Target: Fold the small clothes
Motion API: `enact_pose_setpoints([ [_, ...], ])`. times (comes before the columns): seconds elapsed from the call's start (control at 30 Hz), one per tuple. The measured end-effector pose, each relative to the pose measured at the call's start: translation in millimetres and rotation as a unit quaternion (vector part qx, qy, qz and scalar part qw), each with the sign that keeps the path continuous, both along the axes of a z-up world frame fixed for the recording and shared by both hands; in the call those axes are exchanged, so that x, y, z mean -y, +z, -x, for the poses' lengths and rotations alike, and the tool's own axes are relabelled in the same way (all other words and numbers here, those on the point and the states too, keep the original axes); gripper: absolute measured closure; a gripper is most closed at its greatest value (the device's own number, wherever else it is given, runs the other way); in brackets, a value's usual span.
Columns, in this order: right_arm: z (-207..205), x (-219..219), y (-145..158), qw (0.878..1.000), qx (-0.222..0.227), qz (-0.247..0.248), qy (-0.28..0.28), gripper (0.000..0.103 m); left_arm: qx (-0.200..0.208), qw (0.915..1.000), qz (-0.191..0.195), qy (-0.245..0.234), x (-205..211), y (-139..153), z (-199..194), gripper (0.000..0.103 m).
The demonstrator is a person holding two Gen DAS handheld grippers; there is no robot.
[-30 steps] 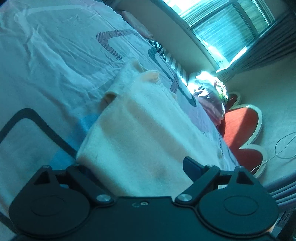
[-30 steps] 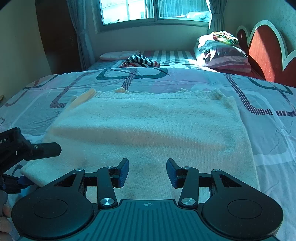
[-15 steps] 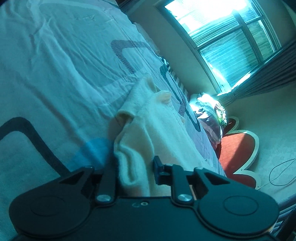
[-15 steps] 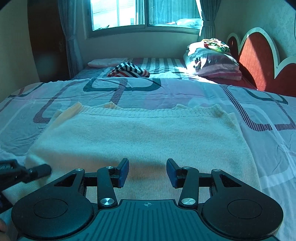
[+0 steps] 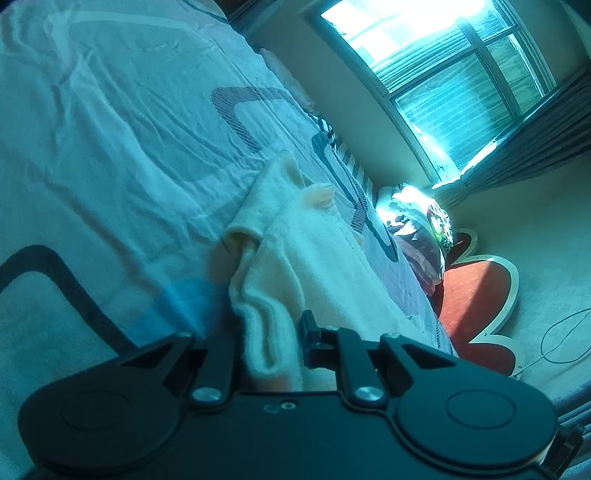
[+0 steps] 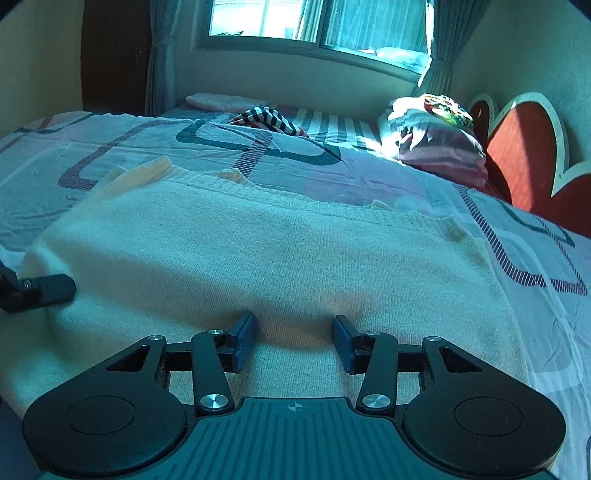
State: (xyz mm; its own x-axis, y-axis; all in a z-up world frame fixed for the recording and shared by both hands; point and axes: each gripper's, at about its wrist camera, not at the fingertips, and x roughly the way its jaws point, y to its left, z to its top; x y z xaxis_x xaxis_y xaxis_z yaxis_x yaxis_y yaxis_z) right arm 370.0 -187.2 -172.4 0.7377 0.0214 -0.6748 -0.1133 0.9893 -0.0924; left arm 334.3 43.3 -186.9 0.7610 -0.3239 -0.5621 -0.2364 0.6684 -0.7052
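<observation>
A cream knitted sweater [image 6: 277, 251] lies spread flat on the bed. My left gripper [image 5: 267, 332] is shut on the sweater's left edge [image 5: 266, 325], with bunched cloth between its jaws; one of its fingers [image 6: 48, 290] shows at the left of the right wrist view, on that edge. My right gripper [image 6: 293, 338] is open, low over the near hem of the sweater, with nothing between its jaws. A sleeve [image 6: 136, 177] sticks out at the far left corner.
The bed sheet [image 6: 332, 177] has a grey loop pattern. A striped garment [image 6: 269, 120] lies further back. Stacked pillows [image 6: 436, 144] and a red headboard [image 6: 524, 162] are at the right. A window [image 6: 314, 18] is behind the bed.
My left gripper closed on the sweater's left edge and now holds it bunched. My right gripper stayed open and moved slightly forward over the near hem.
</observation>
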Motion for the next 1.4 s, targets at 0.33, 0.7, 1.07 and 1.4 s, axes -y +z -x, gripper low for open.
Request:
enact_pose_setpoints([
  [0.33, 6.3, 49.6, 16.2, 0.993, 0.001, -0.112, 0.021, 0.056, 0.089, 0.9827, -0.140, -0.083, 76.1, 72.8, -5.5, 0.094],
  [0.7, 37.3, 202.3, 39.8, 0.983, 0.001, -0.163, -0.081, 0.056, 0.109, 0.9417, -0.188, -0.257, 234.6, 62.7, -0.6, 0.097],
  [1.07, 45.0, 239.1, 53.4, 0.966, 0.005, -0.242, -0.088, 0.056, 0.088, 0.9210, -0.222, -0.308, 245.5, 50.0, 32.9, 0.018],
  [1.4, 11.1, 197.2, 35.2, 0.967, -0.034, -0.249, -0.036, 0.056, 0.074, 0.9454, -0.239, -0.210, 163.9, 68.7, 32.0, 0.020],
])
